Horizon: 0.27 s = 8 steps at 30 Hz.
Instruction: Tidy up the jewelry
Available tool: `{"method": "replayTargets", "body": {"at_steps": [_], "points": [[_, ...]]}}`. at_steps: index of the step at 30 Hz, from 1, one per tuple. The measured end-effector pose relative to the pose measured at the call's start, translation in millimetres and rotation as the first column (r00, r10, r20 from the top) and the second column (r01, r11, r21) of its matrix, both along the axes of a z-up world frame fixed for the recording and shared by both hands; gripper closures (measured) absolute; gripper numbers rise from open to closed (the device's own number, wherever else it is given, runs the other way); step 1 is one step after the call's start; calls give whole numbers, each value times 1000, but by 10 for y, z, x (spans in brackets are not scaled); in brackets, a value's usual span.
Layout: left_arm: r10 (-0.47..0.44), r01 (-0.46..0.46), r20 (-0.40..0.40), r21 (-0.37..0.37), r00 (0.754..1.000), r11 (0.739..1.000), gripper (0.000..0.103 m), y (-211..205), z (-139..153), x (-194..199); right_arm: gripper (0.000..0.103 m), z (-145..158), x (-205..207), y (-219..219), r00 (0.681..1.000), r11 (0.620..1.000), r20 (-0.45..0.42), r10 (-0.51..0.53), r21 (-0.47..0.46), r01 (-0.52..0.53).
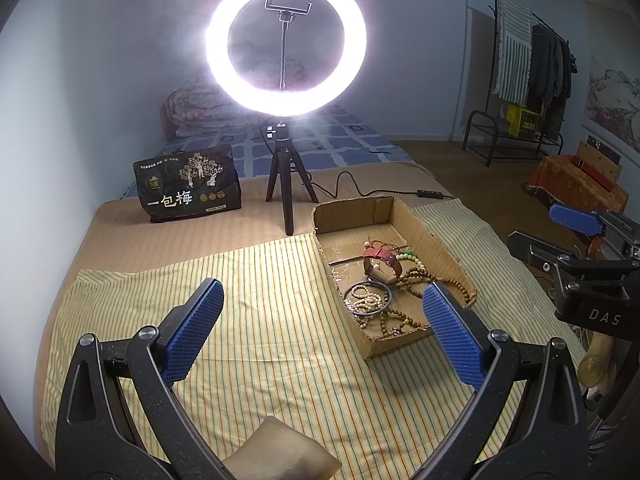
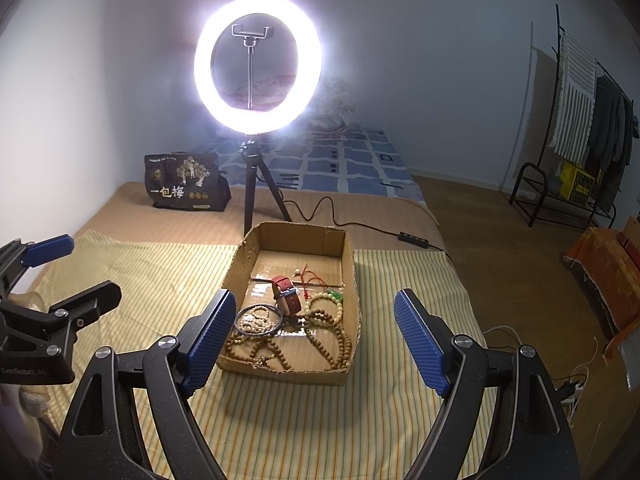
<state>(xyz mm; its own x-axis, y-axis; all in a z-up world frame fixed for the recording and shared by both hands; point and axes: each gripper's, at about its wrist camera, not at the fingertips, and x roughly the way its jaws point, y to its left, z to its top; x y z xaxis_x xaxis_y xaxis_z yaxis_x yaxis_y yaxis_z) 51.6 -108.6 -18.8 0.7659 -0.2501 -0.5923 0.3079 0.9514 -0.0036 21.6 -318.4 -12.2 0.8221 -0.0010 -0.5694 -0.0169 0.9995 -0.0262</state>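
A shallow cardboard box (image 1: 432, 236) (image 2: 296, 236) lies on a yellow striped cloth (image 1: 256, 320) (image 2: 168, 272). In it lie a red-strapped watch (image 1: 382, 262) (image 2: 287, 294), a dark bangle (image 1: 354, 289) (image 2: 240, 317) around pale beads, brown bead strings (image 1: 420, 278) (image 2: 332, 336) and green beads (image 2: 335, 295). My left gripper (image 1: 322, 322) is open and empty, above the cloth at the box's near left. My right gripper (image 2: 314, 332) is open and empty, held above the box's near end. Each gripper also shows at the edge of the other view.
A lit ring light (image 1: 286, 46) (image 2: 258, 66) on a black tripod stands behind the box, its cable (image 2: 360, 224) trailing right. A dark snack bag (image 1: 188, 184) (image 2: 186, 180) stands back left. A clothes rack (image 2: 576, 128) stands at the right wall.
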Motion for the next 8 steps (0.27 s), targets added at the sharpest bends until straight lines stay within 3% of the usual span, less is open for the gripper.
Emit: {"method": "replayTargets", "body": {"at_steps": [8], "points": [[2,-2,31,5,1000,1000,2,-15,-3,-69,22,-21,-3,-4,1000,1000,-2,9,-6,-9]]}}
